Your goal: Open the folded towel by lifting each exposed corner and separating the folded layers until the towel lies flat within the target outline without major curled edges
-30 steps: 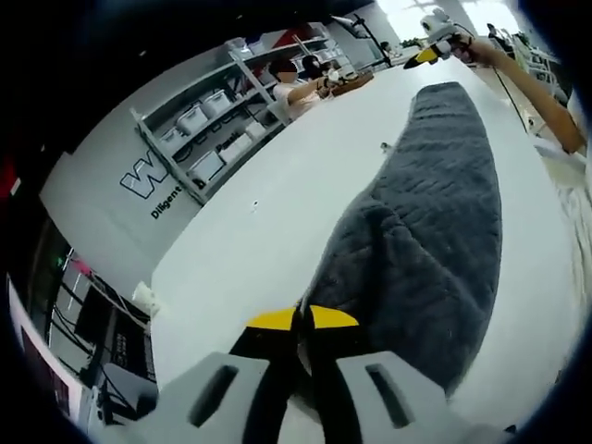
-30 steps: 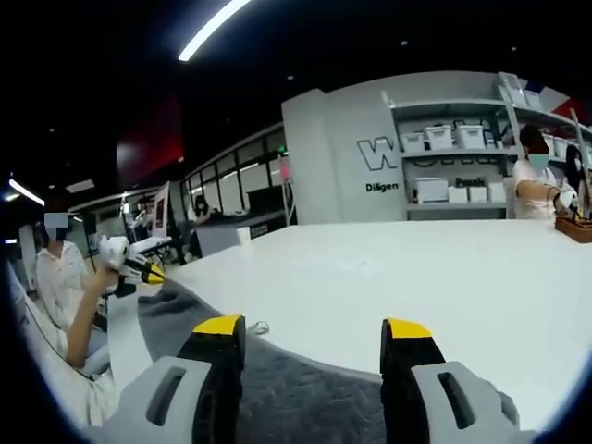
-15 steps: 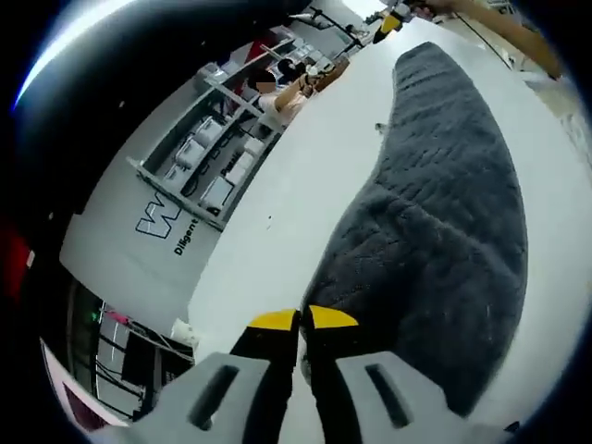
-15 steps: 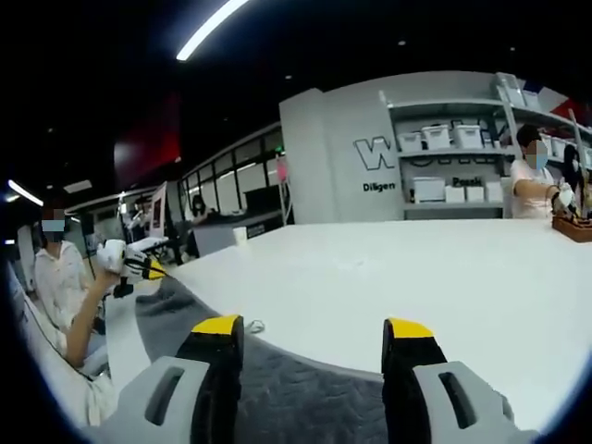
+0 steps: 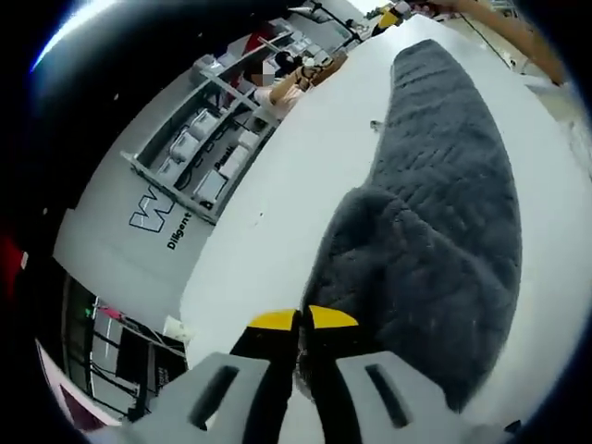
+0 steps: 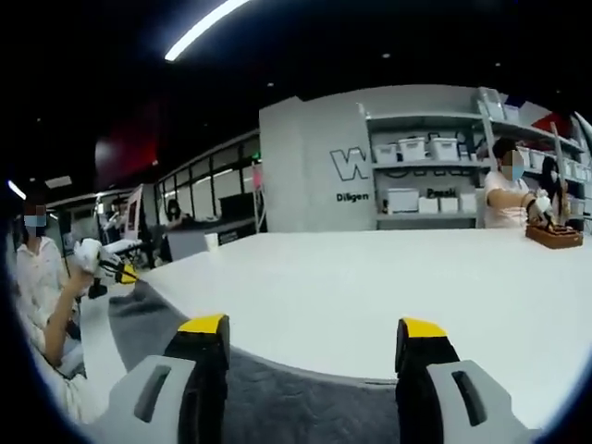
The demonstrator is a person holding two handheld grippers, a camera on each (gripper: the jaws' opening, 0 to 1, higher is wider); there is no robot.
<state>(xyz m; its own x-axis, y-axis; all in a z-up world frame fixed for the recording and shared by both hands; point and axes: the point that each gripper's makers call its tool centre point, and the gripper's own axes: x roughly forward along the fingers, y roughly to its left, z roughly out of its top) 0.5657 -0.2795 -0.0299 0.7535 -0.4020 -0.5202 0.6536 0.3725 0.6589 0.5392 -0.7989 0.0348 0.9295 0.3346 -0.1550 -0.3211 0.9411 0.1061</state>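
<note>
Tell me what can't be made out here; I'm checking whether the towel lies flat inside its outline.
- Target outline: no marking visible on the white table in either view.
- Towel's near edge, left gripper view: hidden behind the left claw, whose jaws are shut on it.
- Towel's near part, right gripper view: cut off by the bottom edge, between the open right claw's jaws.
- Towel's underside and any remaining folded layers: hidden beneath its bunched top layer.

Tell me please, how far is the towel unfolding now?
Done: the grey towel already stretches long across the white table. In hand: the left hand-held gripper is shut on a raised, bunched towel corner; the right hand-held gripper is open at the far end. Left: lay that hump flat. No target outline is visible to check.
</note>
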